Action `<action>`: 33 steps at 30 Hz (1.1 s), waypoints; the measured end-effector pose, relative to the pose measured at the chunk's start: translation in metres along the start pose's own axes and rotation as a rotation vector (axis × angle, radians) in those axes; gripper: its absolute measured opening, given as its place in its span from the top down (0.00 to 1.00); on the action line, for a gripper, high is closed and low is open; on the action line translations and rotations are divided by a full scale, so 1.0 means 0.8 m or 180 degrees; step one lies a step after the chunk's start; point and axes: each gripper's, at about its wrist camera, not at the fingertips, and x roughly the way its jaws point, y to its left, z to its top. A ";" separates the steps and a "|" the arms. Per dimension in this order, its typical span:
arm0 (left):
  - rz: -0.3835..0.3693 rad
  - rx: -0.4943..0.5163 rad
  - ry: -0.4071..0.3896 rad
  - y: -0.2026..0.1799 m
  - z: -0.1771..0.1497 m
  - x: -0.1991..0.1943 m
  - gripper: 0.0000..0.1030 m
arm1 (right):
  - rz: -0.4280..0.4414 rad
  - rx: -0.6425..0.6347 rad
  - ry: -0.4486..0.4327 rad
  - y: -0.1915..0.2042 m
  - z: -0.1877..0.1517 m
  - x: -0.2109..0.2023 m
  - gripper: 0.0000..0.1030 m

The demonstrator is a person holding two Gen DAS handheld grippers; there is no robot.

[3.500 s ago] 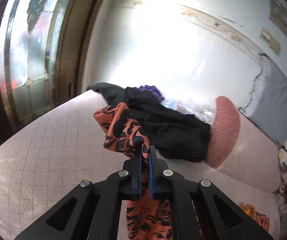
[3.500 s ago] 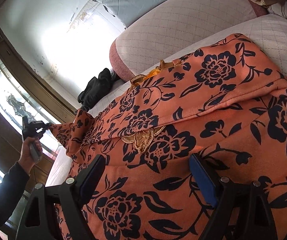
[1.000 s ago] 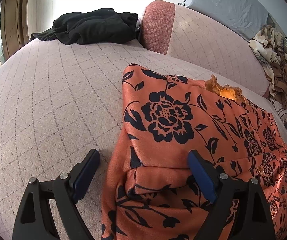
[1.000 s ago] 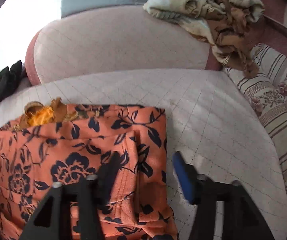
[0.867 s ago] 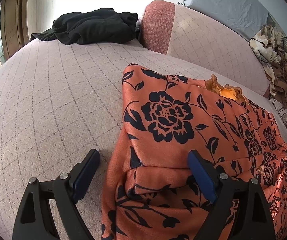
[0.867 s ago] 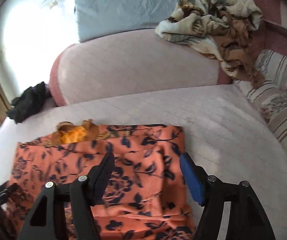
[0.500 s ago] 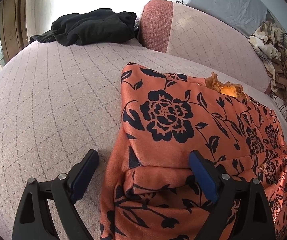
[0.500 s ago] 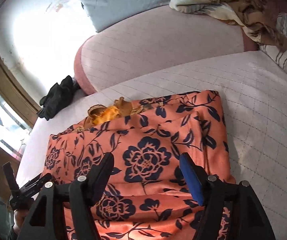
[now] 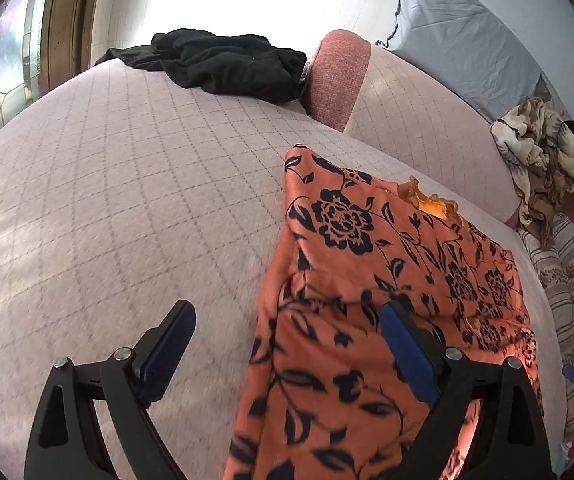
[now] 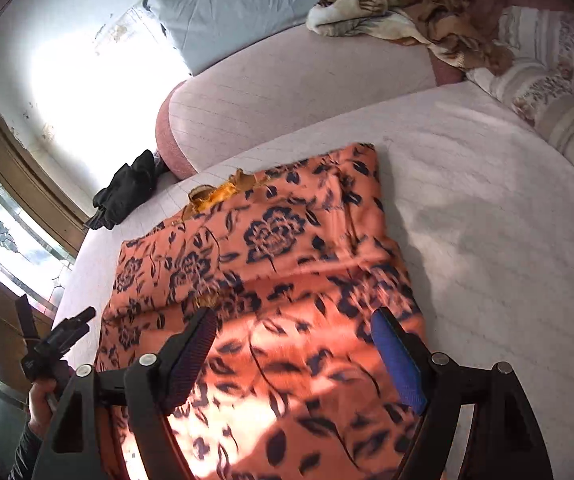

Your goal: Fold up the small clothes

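Note:
An orange garment with a black flower print (image 9: 371,280) lies partly folded on the pale quilted bed; it also shows in the right wrist view (image 10: 271,256). A gold frilled collar (image 9: 427,202) sticks out at its far edge. My left gripper (image 9: 287,344) is open and empty, hovering over the garment's left near edge. My right gripper (image 10: 299,356) is open and empty over the garment's near right part. The left gripper also appears at the left edge of the right wrist view (image 10: 61,338), held by a hand.
A pile of black clothes (image 9: 223,64) lies at the far end of the bed beside a pink bolster (image 9: 337,76). A crumpled beige and brown blanket (image 10: 403,8) sits at the back right. A striped floral cover (image 10: 547,96) borders the right side.
Both grippers have pulled back and up from the garment, so more of it shows. The left gripper earlier held a corner of the garment shut; it is open now.

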 end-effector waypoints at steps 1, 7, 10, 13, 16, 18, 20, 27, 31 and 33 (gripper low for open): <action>0.0051 0.0056 0.0010 0.002 -0.014 -0.022 0.09 | -0.0052 0.0068 0.0037 -0.016 -0.018 -0.016 0.20; 0.0220 0.0145 0.0182 0.026 -0.114 -0.118 0.09 | -0.0105 0.0528 0.0250 -0.109 -0.104 -0.084 0.20; 0.0210 -0.0019 0.0370 0.036 -0.154 -0.133 0.09 | 0.0020 0.0715 0.0387 -0.133 -0.133 -0.096 0.20; 0.0232 -0.0056 0.0441 0.032 -0.178 -0.142 0.09 | 0.0191 0.0738 0.0513 -0.136 -0.156 -0.097 0.20; 0.0248 -0.0032 0.0447 0.027 -0.189 -0.148 0.09 | 0.0395 0.0773 0.0611 -0.130 -0.171 -0.092 0.20; 0.0295 -0.0014 0.0520 0.026 -0.193 -0.143 0.09 | 0.0423 0.0746 0.0641 -0.124 -0.177 -0.090 0.20; 0.0360 -0.0037 0.0622 0.026 -0.195 -0.134 0.09 | 0.0474 0.0734 0.0695 -0.119 -0.182 -0.085 0.20; 0.0435 0.0035 0.0736 0.023 -0.205 -0.126 0.10 | 0.0522 0.0742 0.0719 -0.118 -0.186 -0.082 0.20; 0.0531 0.0207 0.0693 0.016 -0.206 -0.126 0.52 | 0.0504 0.0722 0.0736 -0.116 -0.186 -0.081 0.21; 0.0330 0.0161 0.0707 0.019 -0.202 -0.130 0.91 | 0.0419 0.0638 0.0777 -0.111 -0.186 -0.078 0.29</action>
